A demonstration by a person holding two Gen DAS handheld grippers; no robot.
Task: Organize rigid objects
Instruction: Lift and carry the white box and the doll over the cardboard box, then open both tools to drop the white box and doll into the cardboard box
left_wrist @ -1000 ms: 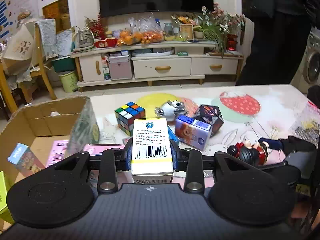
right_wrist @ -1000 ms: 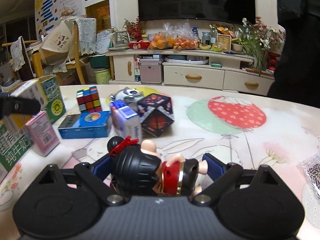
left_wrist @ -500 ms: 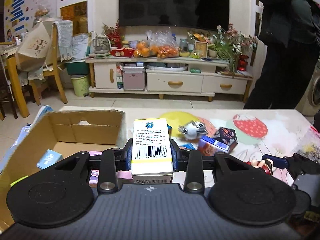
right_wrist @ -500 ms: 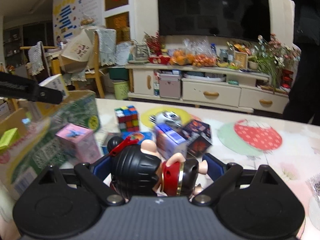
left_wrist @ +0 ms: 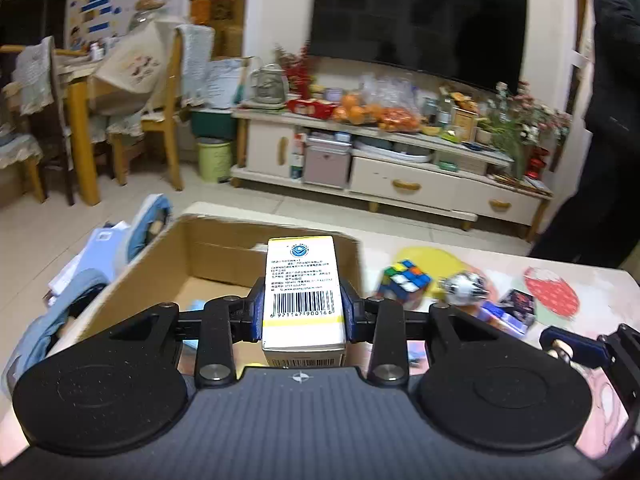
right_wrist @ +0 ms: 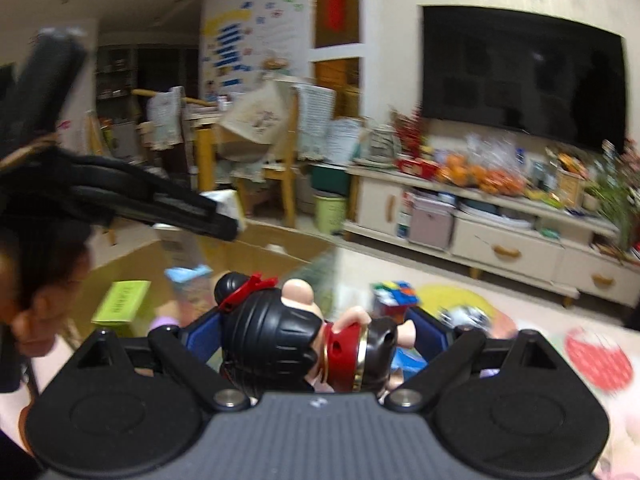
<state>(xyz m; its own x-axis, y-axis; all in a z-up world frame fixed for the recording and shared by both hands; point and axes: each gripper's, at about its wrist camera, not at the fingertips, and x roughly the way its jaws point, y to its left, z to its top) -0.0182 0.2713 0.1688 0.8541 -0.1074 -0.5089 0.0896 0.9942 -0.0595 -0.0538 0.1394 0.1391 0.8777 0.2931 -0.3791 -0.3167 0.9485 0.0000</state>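
My left gripper (left_wrist: 302, 312) is shut on a white and yellow box with a barcode (left_wrist: 301, 280) and holds it above the open cardboard box (left_wrist: 224, 248). My right gripper (right_wrist: 316, 332) is shut on a black-haired doll figure in red (right_wrist: 288, 336), raised near the cardboard box (right_wrist: 272, 240). The left gripper (right_wrist: 224, 220) shows at the left of the right wrist view. Small boxes, one green (right_wrist: 120, 302), lie inside the cardboard box.
On the table lie a Rubik's cube (left_wrist: 404, 282), a silver round toy (left_wrist: 464, 286), a dark cube (left_wrist: 518, 304) and a blue carton (left_wrist: 486, 312). Beyond stand a TV cabinet (left_wrist: 400, 176), chairs (left_wrist: 160, 120) and a person (left_wrist: 608, 120) at the right.
Both grippers have risen and swung left toward the cardboard box, each still holding its object. The table items now lie lower and further right in view.
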